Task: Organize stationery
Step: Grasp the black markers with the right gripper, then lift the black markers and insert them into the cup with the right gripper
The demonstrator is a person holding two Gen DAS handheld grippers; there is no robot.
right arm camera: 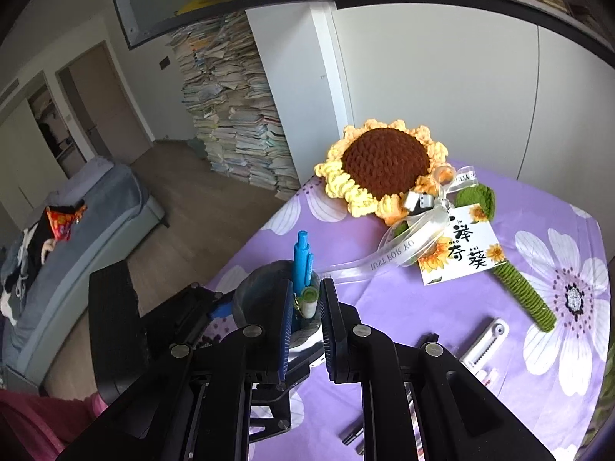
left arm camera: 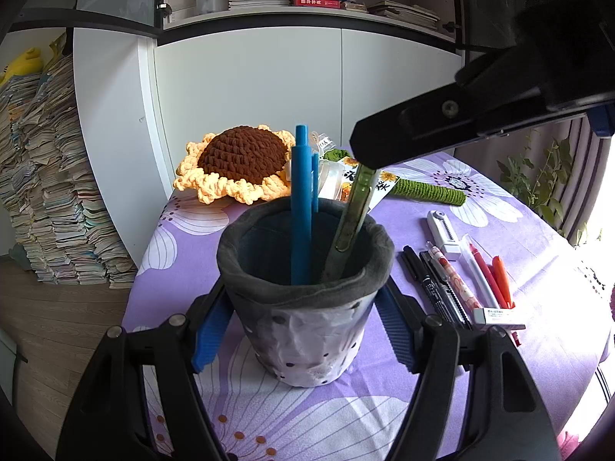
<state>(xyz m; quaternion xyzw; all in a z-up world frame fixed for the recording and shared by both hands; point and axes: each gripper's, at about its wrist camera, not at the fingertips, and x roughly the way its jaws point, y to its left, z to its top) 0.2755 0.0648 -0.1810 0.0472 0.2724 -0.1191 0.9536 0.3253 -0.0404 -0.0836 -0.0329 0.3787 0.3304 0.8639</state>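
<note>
Grey felt-lined pen cup stands on the purple floral counter, clamped by the left gripper jaws.
Two pens stand inside: one blue pen upright, one translucent green pen leaning right, its top pinched in the closed right gripper jaws. Beside the cup lie about seven more items.

Pen holder sits near the front of the counter with two pens standing in it. Crochet sunflower lies behind it, and loose pens plus an eraser lie to its right.
</note>
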